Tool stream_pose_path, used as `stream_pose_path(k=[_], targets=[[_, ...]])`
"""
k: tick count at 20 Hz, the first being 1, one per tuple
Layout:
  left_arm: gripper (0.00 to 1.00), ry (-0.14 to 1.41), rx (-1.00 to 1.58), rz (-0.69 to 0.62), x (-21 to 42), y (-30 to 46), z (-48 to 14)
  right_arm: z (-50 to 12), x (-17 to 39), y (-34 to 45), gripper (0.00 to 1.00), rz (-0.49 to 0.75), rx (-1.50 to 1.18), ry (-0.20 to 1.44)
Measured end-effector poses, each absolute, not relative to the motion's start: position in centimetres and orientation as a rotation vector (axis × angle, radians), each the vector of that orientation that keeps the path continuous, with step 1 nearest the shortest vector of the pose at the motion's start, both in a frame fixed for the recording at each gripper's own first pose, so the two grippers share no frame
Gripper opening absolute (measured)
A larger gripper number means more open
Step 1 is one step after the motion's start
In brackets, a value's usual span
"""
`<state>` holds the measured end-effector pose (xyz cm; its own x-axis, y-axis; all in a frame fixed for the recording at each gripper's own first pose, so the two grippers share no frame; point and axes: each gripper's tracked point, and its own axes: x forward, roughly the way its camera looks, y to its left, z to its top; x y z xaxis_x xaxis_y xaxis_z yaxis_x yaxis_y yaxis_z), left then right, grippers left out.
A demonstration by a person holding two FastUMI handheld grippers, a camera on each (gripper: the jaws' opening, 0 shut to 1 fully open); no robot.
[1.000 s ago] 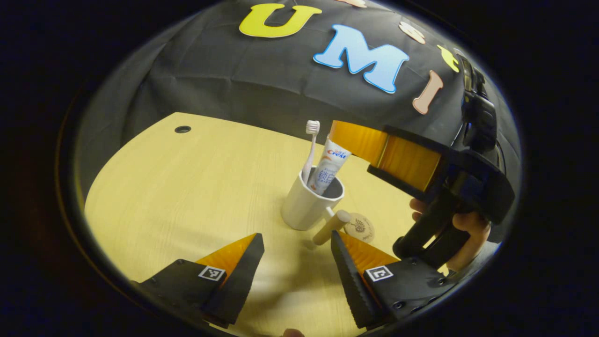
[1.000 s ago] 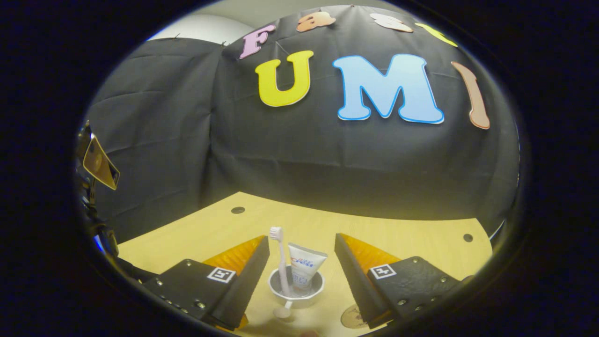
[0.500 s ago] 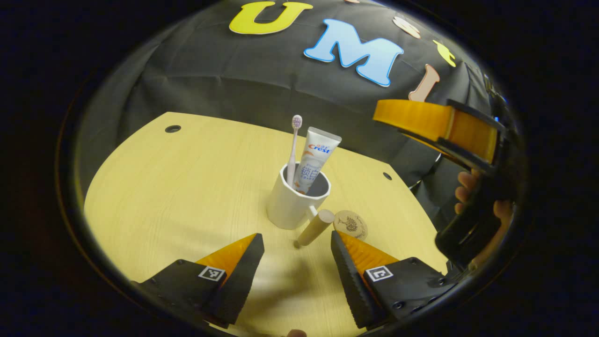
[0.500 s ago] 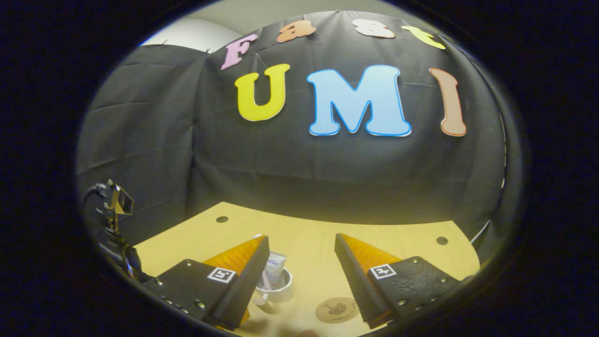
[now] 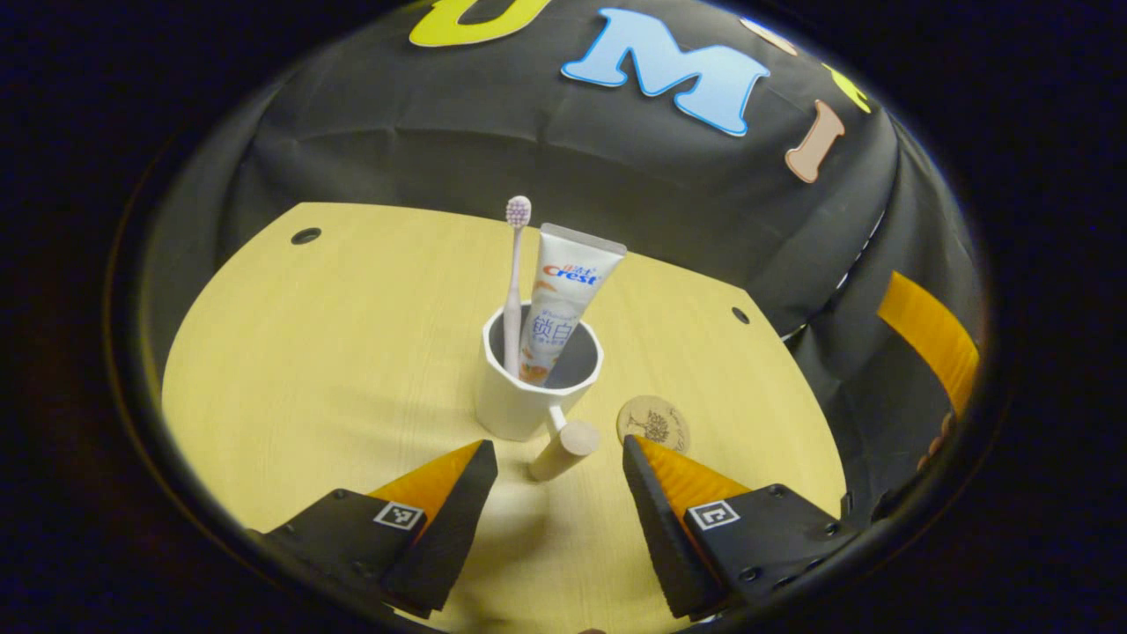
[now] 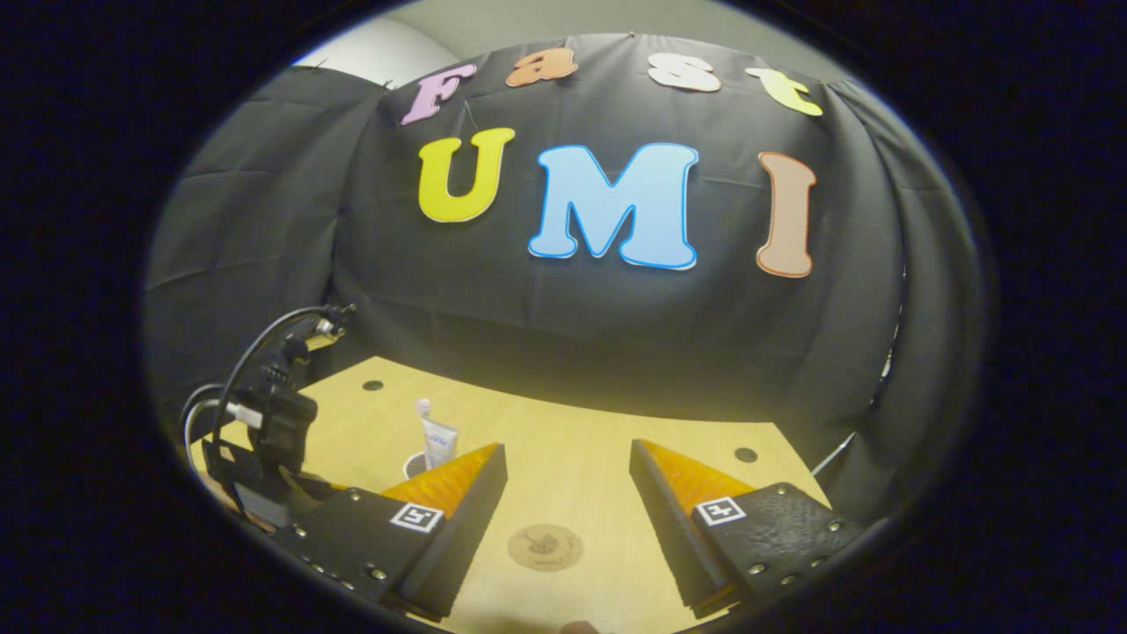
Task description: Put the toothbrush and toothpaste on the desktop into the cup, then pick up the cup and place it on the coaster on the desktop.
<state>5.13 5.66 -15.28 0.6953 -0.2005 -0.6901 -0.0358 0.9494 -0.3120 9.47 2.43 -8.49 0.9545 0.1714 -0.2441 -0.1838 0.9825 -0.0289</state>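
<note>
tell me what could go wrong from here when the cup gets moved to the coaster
The toothbrush and toothpaste stand tall and lean in the cup; a jerky lift might tip them out. The left hand-held gripper, open, faces the wooden handle; a grip there alone could let the cup swing. The coaster is small, so the cup could land partly off it.

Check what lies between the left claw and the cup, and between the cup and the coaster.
Nothing visible blocks either path. The left claw is open, with the cup's wooden handle pointing at its gap. The cup holds the toothbrush and toothpaste. Bare desktop separates it from the coaster beside it.
</note>
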Motion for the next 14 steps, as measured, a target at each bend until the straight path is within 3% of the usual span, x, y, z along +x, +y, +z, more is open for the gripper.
stream_pose_path(k=[3,6,7,13,14], targets=[[0.93,0.887,-0.325,-0.066,4.7,5.6,-15.9,-9.6,8.4,1.1,0.85,0.157,-0.031,0.274],[0.93,0.961,-0.347,-0.043,5.8,5.4,-16.8,-10.8,8.1,0.6,0.89,0.136,-0.005,0.321],[0.87,0.979,-0.349,-0.042,6.3,5.4,-17.4,-11.1,8.0,0.3,0.89,0.129,0.001,0.333],[0.91,1.102,-0.367,-0.022,7.9,5.2,-19.2,-12.7,6.1,-2.2,0.89,0.074,0.005,0.388],[0.87,1.118,-0.370,-0.013,8.0,5.3,-19.5,-12.9,6.0,-2.4,0.89,0.067,0.006,0.397]])
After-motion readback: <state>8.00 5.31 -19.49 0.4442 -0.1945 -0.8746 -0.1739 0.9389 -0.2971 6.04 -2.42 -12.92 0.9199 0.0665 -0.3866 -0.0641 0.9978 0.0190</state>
